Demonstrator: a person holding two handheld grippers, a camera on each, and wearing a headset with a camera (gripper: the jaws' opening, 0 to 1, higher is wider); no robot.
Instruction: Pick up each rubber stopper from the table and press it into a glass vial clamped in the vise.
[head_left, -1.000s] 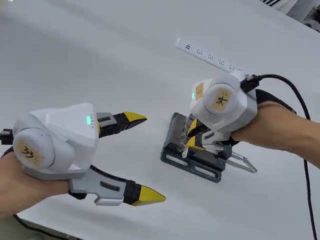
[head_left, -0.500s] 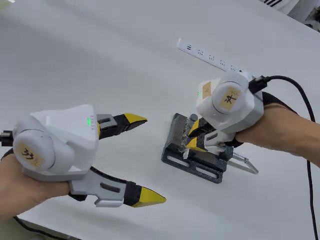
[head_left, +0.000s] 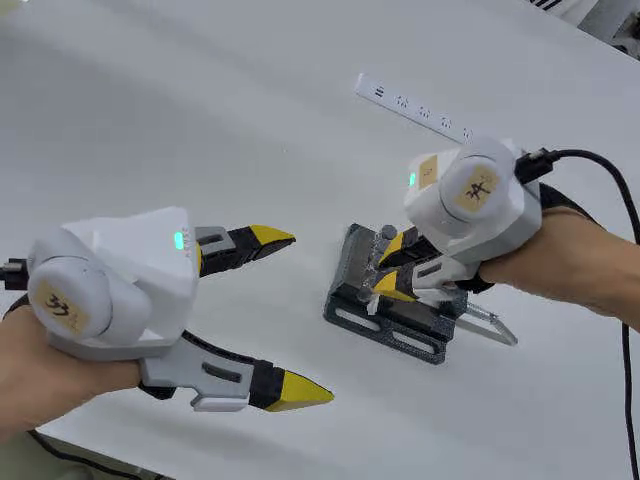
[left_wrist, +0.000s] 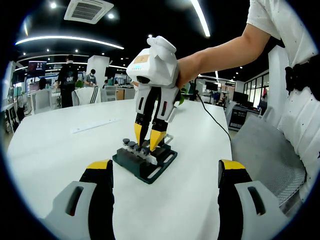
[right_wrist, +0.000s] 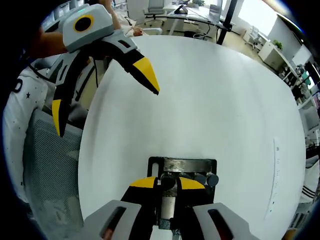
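Observation:
A dark vise (head_left: 385, 325) stands on the white table and clamps a short row of glass vials (left_wrist: 129, 144) topped with dark rubber stoppers (right_wrist: 207, 178). My right gripper (head_left: 388, 267) points down over the vise, its yellow tips drawn close around one dark stopper (right_wrist: 167, 182) at the top of a vial. From the left gripper view, the right gripper (left_wrist: 148, 140) stands upright on the vial row. My left gripper (head_left: 285, 313) hovers to the left of the vise, wide open and holding nothing. It also appears in the right gripper view (right_wrist: 104, 106).
A white power strip (head_left: 415, 105) lies behind the vise. The vise's metal handle (head_left: 490, 325) sticks out to the right. A black cable (head_left: 600, 165) runs from the right gripper across the table. Chairs and desks stand beyond the table edge.
My right gripper has risen a little and shifted to the right above the vise, which uncovers a stoppered vial at the vise's back. The left gripper has stayed in place.

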